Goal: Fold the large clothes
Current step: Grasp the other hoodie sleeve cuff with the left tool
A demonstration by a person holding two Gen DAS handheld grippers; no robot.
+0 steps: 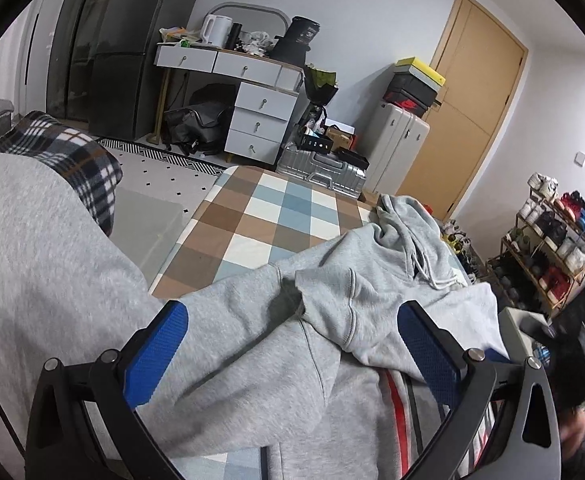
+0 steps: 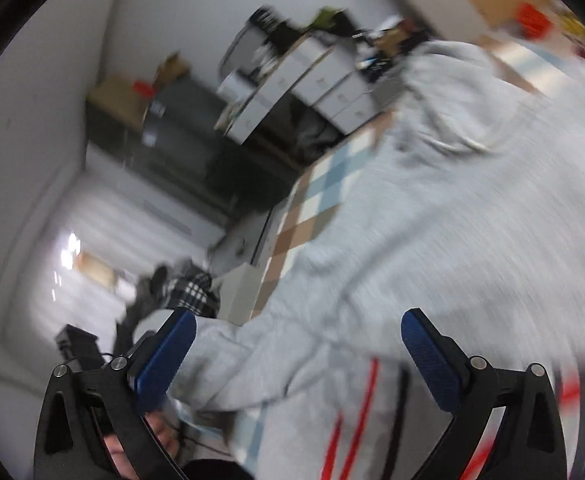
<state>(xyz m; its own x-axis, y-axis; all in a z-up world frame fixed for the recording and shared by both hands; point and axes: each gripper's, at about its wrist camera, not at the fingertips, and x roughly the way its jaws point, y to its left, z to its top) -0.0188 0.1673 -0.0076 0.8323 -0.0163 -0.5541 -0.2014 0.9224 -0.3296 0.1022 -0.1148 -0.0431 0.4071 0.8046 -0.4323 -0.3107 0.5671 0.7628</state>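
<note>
jaws of both grippers stand wide apart, grasping nothing. the left gripper [image 1: 292,344] hovers over a grey hoodie [image 1: 332,292], its blue pads [image 1: 156,352] spread to either side of the cloth without pressing it. the right gripper [image 2: 298,356] is likewise released above the same hoodie [image 2: 452,220]; its view is badly smeared and tilted, so fine detail there is lost.

the hoodie lies on a bed [image 1: 268,216] with a checked cover of brown, blue and cream squares. one sleeve is folded across the chest, the hood and white drawstring are bunched toward the bed's far right corner, and red and dark stripes show near the hem at the near edge. the far left part of the bed cover is bare.

beside the bed on the left sits a plaid blanket [image 1: 72,152]. beyond the far edge stand a white drawer unit [image 1: 260,124], a silver suitcase [image 1: 324,168] lying flat, an upright pale suitcase [image 1: 396,140] with shoe boxes [image 1: 416,84] stacked on top, and a wooden door [image 1: 468,100]. a shoe rack [image 1: 548,240] stands off the bed's right side. none of these touch the hoodie.
</note>
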